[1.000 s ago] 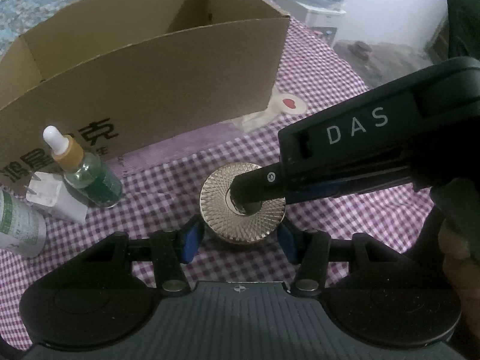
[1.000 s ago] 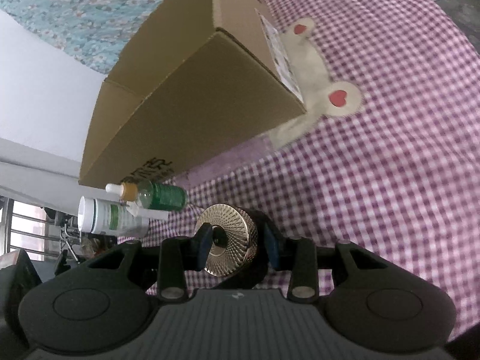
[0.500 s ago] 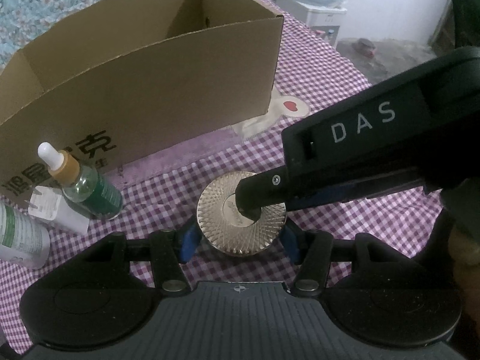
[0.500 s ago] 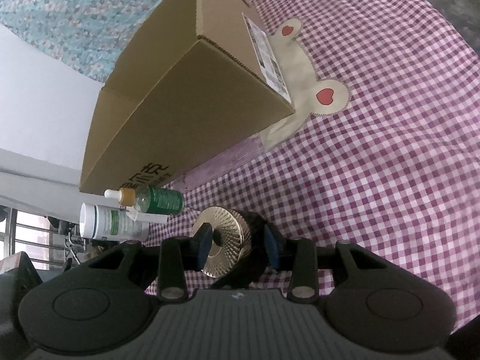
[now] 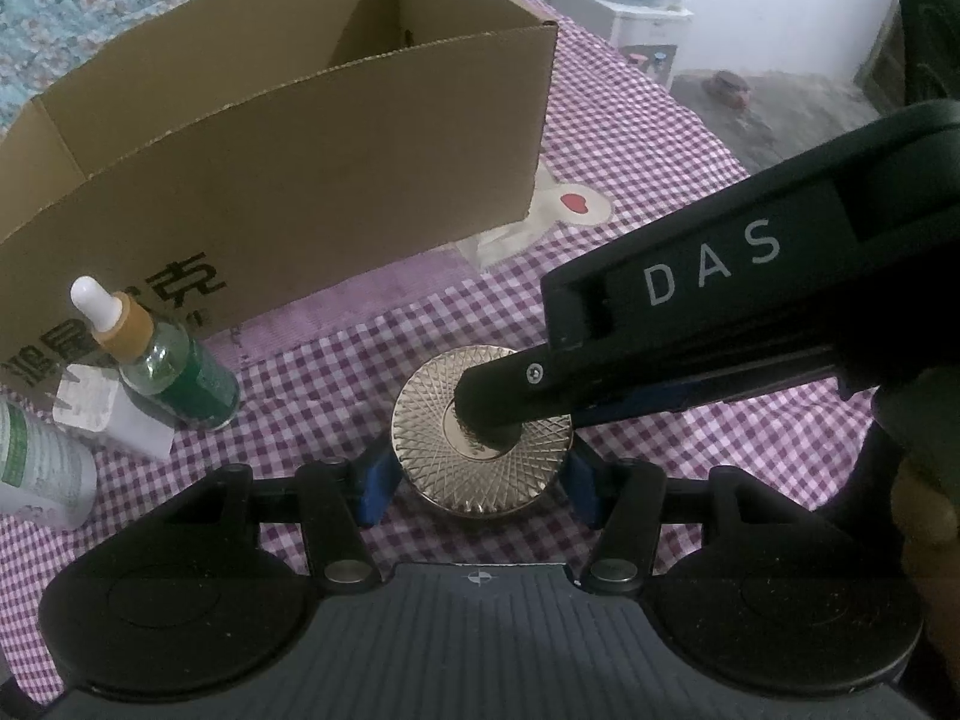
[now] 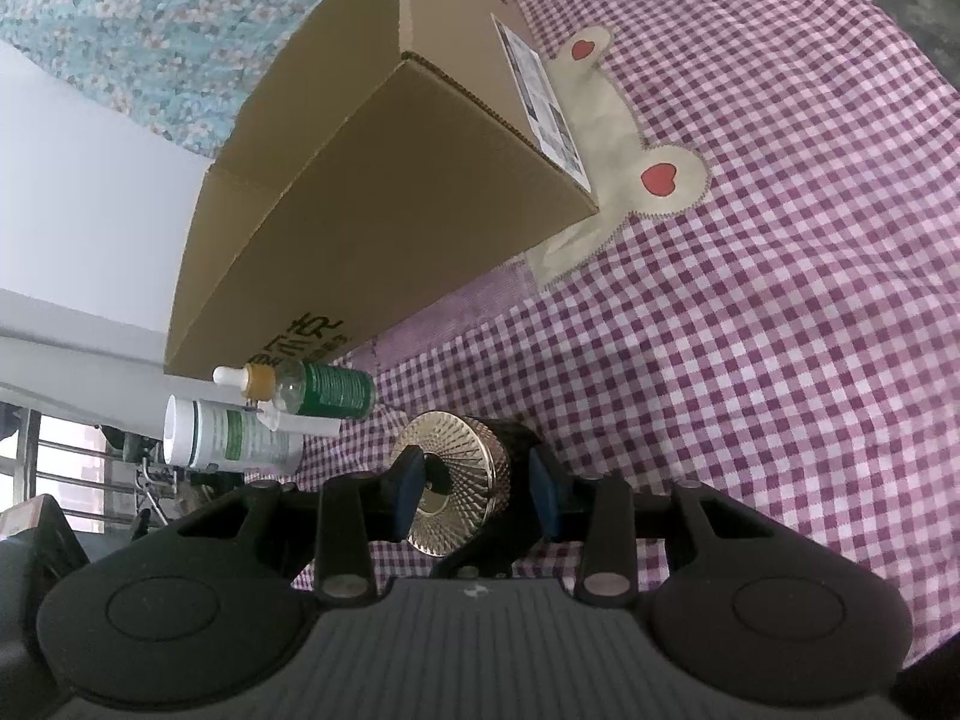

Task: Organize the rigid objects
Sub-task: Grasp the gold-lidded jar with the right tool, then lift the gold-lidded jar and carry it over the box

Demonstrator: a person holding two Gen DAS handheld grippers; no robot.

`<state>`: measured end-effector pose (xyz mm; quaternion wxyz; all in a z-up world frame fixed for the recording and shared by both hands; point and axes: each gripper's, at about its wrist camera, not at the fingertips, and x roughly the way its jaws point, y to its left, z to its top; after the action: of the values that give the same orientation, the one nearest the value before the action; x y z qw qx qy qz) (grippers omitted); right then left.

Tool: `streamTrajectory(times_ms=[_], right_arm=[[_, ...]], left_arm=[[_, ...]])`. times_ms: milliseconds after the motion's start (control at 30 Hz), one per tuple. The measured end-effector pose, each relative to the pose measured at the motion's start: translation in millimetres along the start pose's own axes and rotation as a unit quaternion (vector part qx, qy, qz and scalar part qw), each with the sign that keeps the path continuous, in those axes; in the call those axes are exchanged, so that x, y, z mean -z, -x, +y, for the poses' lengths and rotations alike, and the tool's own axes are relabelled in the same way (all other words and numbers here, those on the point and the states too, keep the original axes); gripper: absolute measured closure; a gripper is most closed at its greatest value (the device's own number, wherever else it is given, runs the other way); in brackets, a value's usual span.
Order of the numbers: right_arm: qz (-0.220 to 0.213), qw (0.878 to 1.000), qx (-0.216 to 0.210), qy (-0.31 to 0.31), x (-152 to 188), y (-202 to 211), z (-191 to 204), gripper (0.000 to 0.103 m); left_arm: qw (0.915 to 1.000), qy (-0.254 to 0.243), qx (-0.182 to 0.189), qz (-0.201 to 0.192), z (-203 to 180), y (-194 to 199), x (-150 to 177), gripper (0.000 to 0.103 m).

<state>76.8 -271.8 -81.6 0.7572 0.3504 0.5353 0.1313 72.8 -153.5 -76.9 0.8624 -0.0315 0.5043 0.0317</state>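
Note:
A round jar with a gold faceted lid (image 5: 480,432) sits between both grippers above the purple checked cloth. My right gripper (image 6: 471,495) is shut on the jar (image 6: 462,468), one finger on the lid, the other on its dark base. In the left wrist view the right gripper's black body (image 5: 720,312) reaches in from the right over the lid. My left gripper (image 5: 477,483) has its blue pads at both sides of the jar; contact is unclear. An open cardboard box (image 5: 270,138) stands behind.
A green dropper bottle (image 5: 168,360), a white plug (image 5: 102,414) and a white-green bottle (image 5: 36,468) stand at the left by the box front. The box (image 6: 384,180) also shows in the right wrist view, with a rabbit patch (image 6: 630,168) on the cloth.
The jar, held by my right gripper, has lifted a little and both views now look down more on the box. The left pads stay beside the jar.

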Motion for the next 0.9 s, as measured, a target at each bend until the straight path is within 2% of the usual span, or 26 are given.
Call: streamTrajectory(times_ms=[900], right_arm=[[0.000, 1.000, 0.003, 0.003, 0, -2, 2, 0.059]], left_arm=[[1.0000, 0.005, -0.003, 0.004, 3, -9, -11, 0.047]])
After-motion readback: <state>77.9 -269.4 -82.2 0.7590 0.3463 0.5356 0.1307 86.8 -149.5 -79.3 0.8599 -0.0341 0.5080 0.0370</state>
